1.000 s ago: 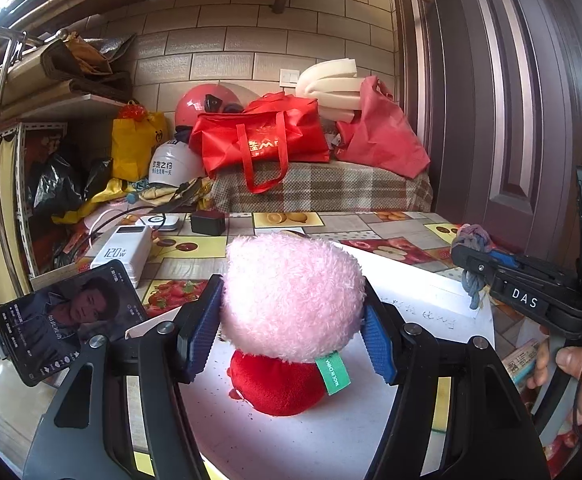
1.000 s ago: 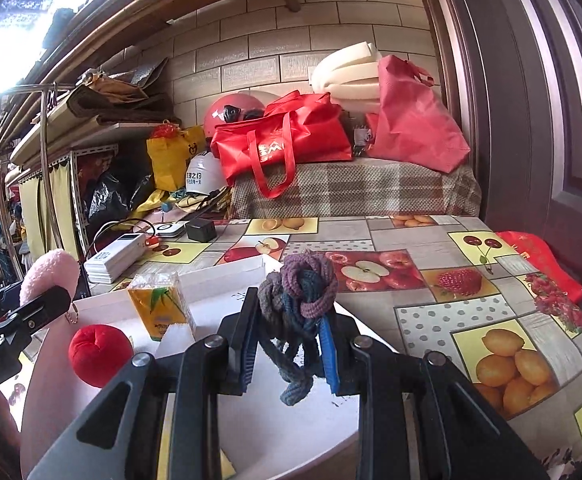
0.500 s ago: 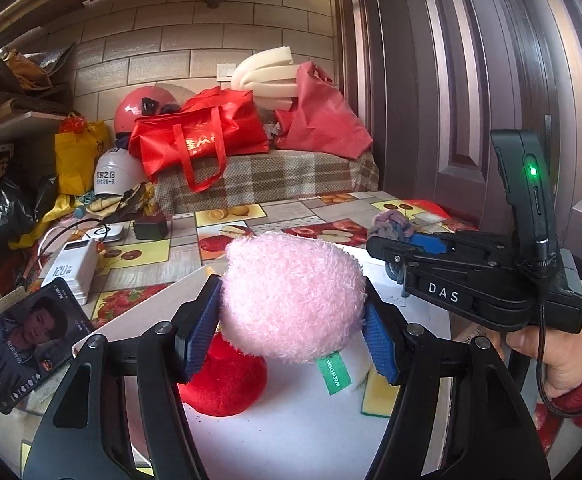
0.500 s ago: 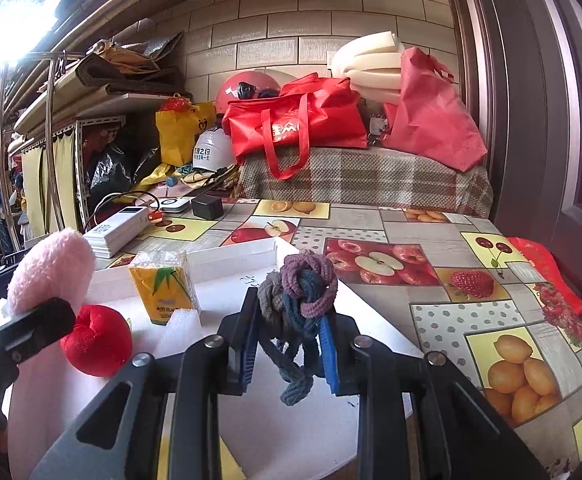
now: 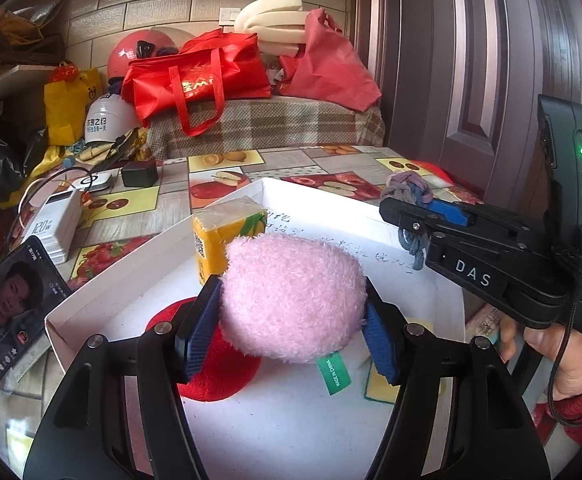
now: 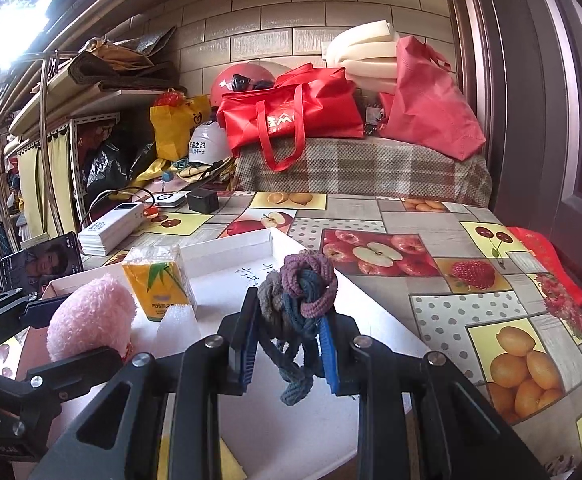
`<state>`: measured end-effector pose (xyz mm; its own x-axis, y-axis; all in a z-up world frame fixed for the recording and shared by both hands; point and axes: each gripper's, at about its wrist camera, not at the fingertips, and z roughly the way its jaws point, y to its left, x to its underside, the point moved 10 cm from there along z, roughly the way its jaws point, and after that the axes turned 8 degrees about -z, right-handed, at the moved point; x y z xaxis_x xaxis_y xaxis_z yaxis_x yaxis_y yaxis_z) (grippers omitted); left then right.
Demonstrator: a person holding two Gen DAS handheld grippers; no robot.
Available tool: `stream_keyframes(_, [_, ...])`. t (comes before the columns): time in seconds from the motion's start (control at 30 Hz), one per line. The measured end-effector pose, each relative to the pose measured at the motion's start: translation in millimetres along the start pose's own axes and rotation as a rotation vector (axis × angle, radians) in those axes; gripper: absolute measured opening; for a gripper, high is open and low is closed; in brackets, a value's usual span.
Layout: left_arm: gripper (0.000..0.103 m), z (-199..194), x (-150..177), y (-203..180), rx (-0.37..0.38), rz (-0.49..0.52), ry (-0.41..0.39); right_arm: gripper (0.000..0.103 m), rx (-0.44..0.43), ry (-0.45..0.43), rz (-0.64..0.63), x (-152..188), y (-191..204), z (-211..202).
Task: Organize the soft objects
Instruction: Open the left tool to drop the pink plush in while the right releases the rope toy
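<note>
My left gripper (image 5: 291, 332) is shut on a fluffy pink plush ball (image 5: 293, 300) with a green tag, held above a white shallow box (image 5: 251, 196). A red plush piece (image 5: 211, 372) lies in the box under it. My right gripper (image 6: 289, 344) is shut on a knotted rope toy (image 6: 301, 292) of purple, blue and grey cord, over the box's right part. The right gripper also shows in the left wrist view (image 5: 419, 210), and the pink ball shows in the right wrist view (image 6: 91, 316).
A yellow tissue pack (image 5: 227, 236) and a white foam piece (image 6: 177, 322) lie in the box. A phone (image 5: 7, 308), a power bank (image 5: 57, 224) and a black charger (image 5: 139, 174) lie left on the fruit-print tablecloth (image 6: 451, 280). Red bags (image 5: 199, 76) and helmets stand behind.
The left gripper has swung right and lower over the box with the pink ball. The right gripper has come closer to it, still holding the rope toy.
</note>
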<state>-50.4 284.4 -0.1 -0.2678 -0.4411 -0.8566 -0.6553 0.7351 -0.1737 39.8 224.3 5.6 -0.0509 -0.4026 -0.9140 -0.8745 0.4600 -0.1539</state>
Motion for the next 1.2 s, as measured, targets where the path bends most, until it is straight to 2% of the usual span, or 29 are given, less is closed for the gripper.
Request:
stream_keyframes(0.1, [0.071,1.4,1.0,5.6,-0.071,0.006,-0.004,0.03,-0.001,0.014,0.008,1.6,-1.5,2.8])
stream_keyframes(0.13, [0.08,0.9,2.6,8.5,-0.077,0.002,-0.004,0.035,0.001,0.015,0.01,1.8,-2.3,3.2])
stream_keyframes(0.17, [0.085,0.7,2.8,10.3,-0.077,-0.005,-0.003,0.04,0.011,0.012,0.01,1.7,-2.7,2.1])
stream_keyframes(0.2, [0.091,-0.5,2.7,12.3,-0.072,-0.015,-0.007,0.055,0.024,0.005,0.006,0.9,-2.8,0.4])
stream_keyframes(0.23, [0.092,-2.6,1.8,14.4,-0.069,-0.024,-0.017,0.07,0.031,-0.004,-0.004,-0.2,-1.5,-1.5])
stream_keyframes(0.3, [0.092,-9.6,-1.0,19.3,-0.083,-0.04,-0.053,0.083,0.043,-0.021,-0.034,-2.2,2.9,-5.0])
stream_keyframes(0.37, [0.092,-18.3,-5.8,21.1,-0.097,-0.045,-0.1,0.083,0.052,-0.028,-0.062,-3.0,7.1,-6.5])
stream_keyframes(0.4, [0.095,-23.4,-8.1,20.6,-0.101,-0.044,-0.126,0.083,0.054,-0.031,-0.068,-3.4,8.0,-6.9])
stream_keyframes(0.43, [0.103,-28.2,-9.3,20.1,-0.104,-0.04,-0.15,0.083,0.055,-0.034,-0.068,-3.7,7.8,-7.5])
stream_keyframes(0.6, [0.103,-45.3,-14.3,18.3,-0.134,-0.016,-0.237,0.087,0.061,-0.047,-0.064,-5.1,6.5,-9.8])
stream_keyframes(1.07, [0.103,-44.7,-15.5,23.4,-0.139,-0.038,-0.238,0.09,0.073,-0.073,-0.048,-6.7,3.3,-15.5])
stream_keyframes(1.13, [0.103,-44.7,-15.5,23.5,-0.139,-0.037,-0.238,0.101,0.079,-0.077,-0.047,-7.3,2.5,-17.0])
stream_keyframes(1.2, [0.103,-44.8,-15.5,23.5,-0.14,-0.036,-0.238,0.103,0.086,-0.089,-0.05,-8.3,2.4,-19.6])
